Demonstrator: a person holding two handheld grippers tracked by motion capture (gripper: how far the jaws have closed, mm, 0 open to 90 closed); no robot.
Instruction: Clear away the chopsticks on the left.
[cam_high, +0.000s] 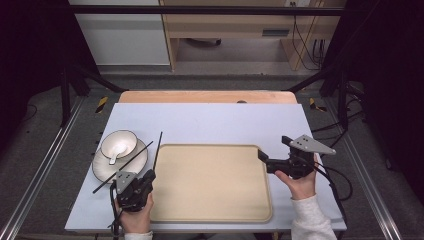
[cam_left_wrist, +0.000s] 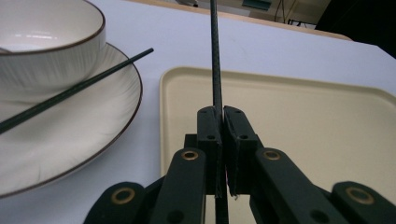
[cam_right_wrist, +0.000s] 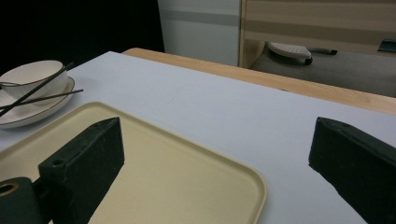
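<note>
High view: one chopstick (cam_high: 157, 150) is clamped near its lower end by the left hand-held gripper (cam_high: 148, 176), whose jaws are closed tight on it; the stick is held pointing away from the person, along the left edge of the tray (cam_high: 210, 210). In the left gripper view the same chopstick (cam_left_wrist: 215, 56) is seen rising from between the shut jaws, above the tray's near-left corner (cam_left_wrist: 177, 79). A second chopstick (cam_high: 127, 164) is left lying across the plate (cam_high: 102, 170), its tip over the rim toward the tray and its other end past the plate's near edge. A bowl (cam_high: 125, 140) with a white spoon (cam_high: 116, 152) in it is set on the plate's far side. The right hand-held gripper (cam_high: 261, 156) is held wide open with nothing between its jaws, resting just at the tray's right edge; the tray's bare surface (cam_right_wrist: 177, 186) is seen between those jaws. Everything is carried by the bench (cam_high: 210, 120).

Step in hand, as judged: the lifted chopstick is being carried from the plate toward the tray. The next move calls for lowering it flat onto the tray, opening the jaws, then returning for the second chopstick.
</note>
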